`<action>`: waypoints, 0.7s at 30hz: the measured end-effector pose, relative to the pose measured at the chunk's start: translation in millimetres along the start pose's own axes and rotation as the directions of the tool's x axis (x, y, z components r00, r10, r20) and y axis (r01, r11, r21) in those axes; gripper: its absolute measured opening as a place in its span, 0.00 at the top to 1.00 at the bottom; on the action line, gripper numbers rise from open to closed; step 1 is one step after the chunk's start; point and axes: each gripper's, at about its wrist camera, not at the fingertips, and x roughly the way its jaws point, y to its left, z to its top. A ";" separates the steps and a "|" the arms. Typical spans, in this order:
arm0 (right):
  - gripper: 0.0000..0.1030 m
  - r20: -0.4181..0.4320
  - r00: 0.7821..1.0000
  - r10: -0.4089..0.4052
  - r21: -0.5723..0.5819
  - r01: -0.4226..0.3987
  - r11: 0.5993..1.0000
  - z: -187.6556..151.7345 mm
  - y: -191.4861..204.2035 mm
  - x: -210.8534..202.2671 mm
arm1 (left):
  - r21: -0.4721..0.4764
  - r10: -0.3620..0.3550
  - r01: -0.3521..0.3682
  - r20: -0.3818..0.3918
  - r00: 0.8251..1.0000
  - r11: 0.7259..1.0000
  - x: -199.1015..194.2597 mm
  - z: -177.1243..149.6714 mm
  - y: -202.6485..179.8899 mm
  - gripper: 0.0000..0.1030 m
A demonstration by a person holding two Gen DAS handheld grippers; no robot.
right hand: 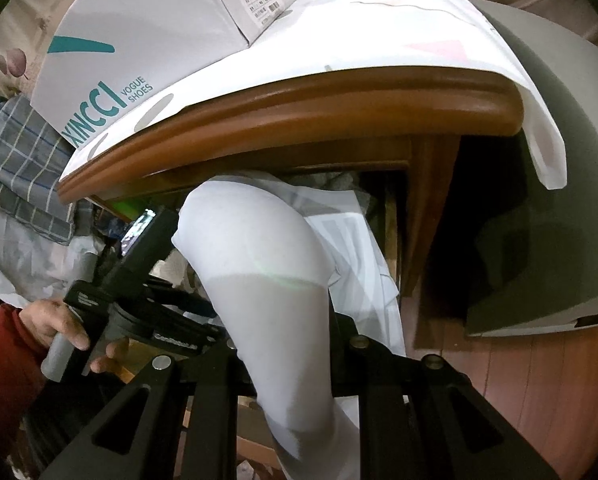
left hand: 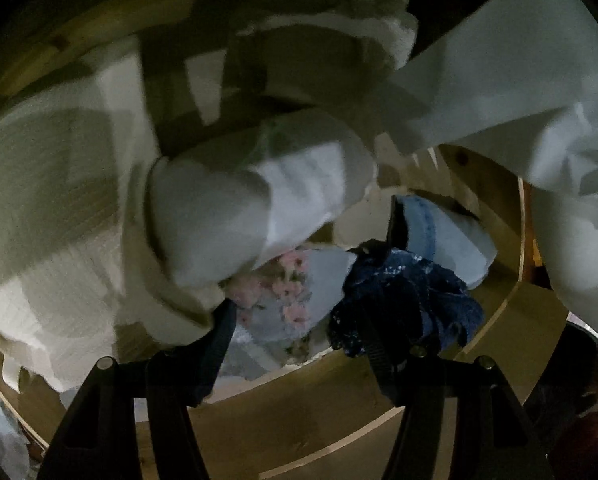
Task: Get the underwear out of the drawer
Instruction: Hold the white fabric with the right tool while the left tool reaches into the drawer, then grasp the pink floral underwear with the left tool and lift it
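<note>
Right gripper (right hand: 295, 364) clenched on white garment (right hand: 259, 264) at frame centre, trailing from drawer (right hand: 387, 200) under brown tabletop. Left gripper (left hand: 299, 328) parted, grasping nothing — above floral underwear (left hand: 283, 300) and navy lace piece (left hand: 411, 300), lower centre inside drawer.

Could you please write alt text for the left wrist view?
The open left gripper hangs over a wooden drawer holding floral underwear, a dark blue lace garment and bulky white clothes.
</note>
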 end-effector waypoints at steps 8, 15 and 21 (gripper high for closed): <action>0.85 0.032 0.999 -0.023 0.030 0.022 0.999 2.1 -3.6 -3.3 | -0.095 -0.026 0.028 0.021 0.999 0.995 -9.3 -5.0 17.1 0.38; 0.85 0.041 0.998 -0.042 0.079 0.039 0.996 2.4 -9.9 -2.8 | -0.153 -0.050 0.060 0.069 0.996 0.986 -15.8 -9.1 29.2 0.38; 0.85 0.027 0.999 -0.042 0.084 0.039 0.996 3.5 -9.1 2.6 | -0.245 -0.012 0.020 0.035 0.999 0.969 -8.8 -1.1 36.6 0.38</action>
